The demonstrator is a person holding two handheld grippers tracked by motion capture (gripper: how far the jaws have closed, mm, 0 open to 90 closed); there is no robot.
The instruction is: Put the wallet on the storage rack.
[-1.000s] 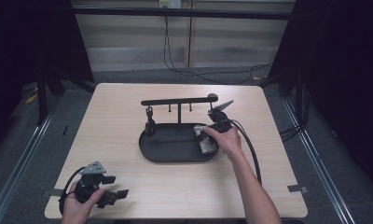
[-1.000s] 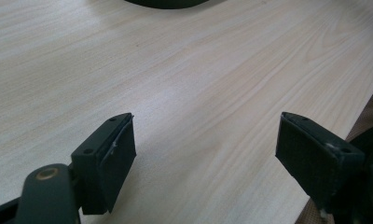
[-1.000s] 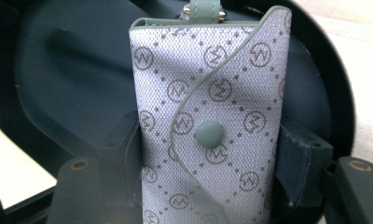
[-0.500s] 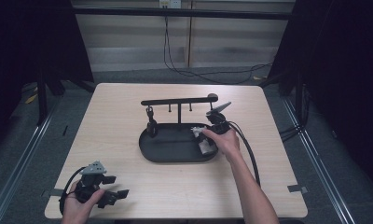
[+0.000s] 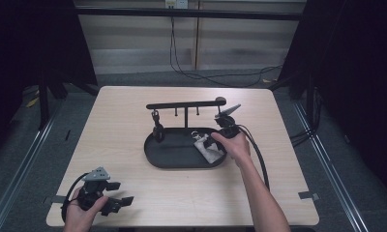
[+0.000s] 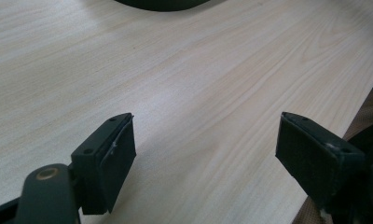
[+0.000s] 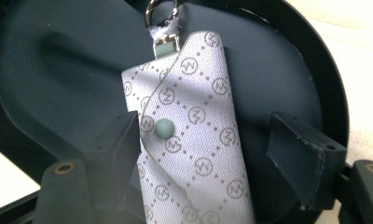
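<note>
A grey patterned key pouch (image 7: 194, 140) with a round snap and a metal ring (image 7: 160, 10) lies in the black oval tray (image 7: 49, 70). My right gripper (image 7: 205, 154) is open and straddles the pouch. Its left jaw sits at the pouch's edge and its right jaw stands clear of it. From above, the pouch (image 5: 206, 147) lies at the right end of the tray (image 5: 167, 159), with the right gripper (image 5: 215, 140) over it. My left gripper (image 5: 119, 193) rests near the table's front left corner, and its own view shows the left gripper (image 6: 205, 154) open over bare wood.
A black stand with a hook bar (image 5: 184, 104) rises from the back of the tray. A dark item (image 5: 157, 130) hangs from its left hook. The right gripper's cable (image 5: 259, 159) trails toward the front edge. The tray's rim (image 6: 161, 3) lies far ahead of the left gripper.
The right hand has shifted only slightly over the pouch at the tray's right end. The left hand and its gripper have stayed where they were.
</note>
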